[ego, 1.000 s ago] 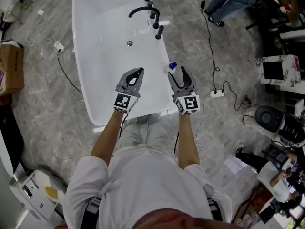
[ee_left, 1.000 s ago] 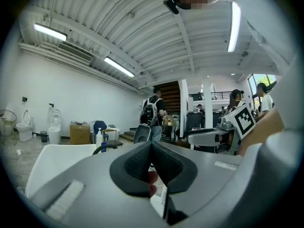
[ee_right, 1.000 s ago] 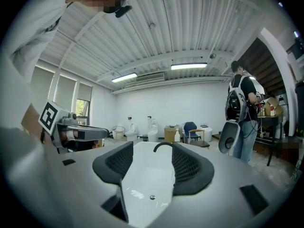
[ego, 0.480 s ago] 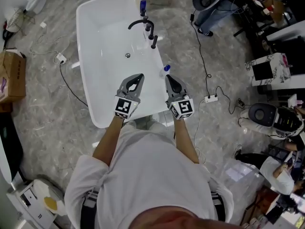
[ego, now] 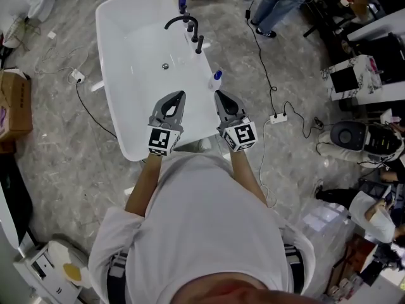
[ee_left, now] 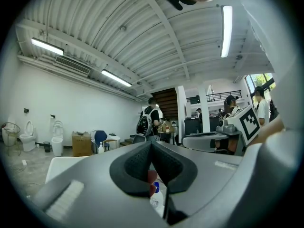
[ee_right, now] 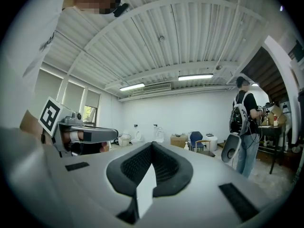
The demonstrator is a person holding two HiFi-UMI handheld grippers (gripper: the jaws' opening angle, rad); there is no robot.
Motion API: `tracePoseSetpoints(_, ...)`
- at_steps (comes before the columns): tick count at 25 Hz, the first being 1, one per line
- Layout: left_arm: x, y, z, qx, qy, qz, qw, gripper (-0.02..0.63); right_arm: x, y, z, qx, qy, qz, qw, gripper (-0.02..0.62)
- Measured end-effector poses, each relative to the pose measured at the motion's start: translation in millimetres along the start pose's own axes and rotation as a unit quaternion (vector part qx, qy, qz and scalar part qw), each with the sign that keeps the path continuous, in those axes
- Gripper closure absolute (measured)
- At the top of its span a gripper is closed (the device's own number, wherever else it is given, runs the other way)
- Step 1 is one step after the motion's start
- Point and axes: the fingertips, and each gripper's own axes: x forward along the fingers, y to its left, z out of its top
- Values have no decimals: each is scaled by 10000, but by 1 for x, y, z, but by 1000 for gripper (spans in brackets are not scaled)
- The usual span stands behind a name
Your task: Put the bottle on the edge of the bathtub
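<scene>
- The bottle is standing upright on the tub's right edge, just on the far side of the right gripper and clear of it.
- The right jaws are sitting closed, gripping nothing.
- The left gripper is hovering over the tub's near end, jaws closed, empty too.

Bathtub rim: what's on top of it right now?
On the bathtub's right rim: a blue-capped bottle, then the black faucet further along. A blue-topped item stands at the far end. The left gripper and right gripper cover part of the near rim.
</scene>
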Motion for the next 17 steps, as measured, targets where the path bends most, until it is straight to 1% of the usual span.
tracePoseSetpoints(5,-8,-8,-1,44,15,11,10000,607,-11,5,-1,35,-10,64,10000,595)
tracePoseSetpoints(10,-16,-16,1,12,-37,-66,10000,607,-13,13,3,39,-92,134,9999,595)
tracePoseSetpoints(17,-14,-23,8,65,-69,-100,9999,607,-15,13,10,13,-143,218,9997,595)
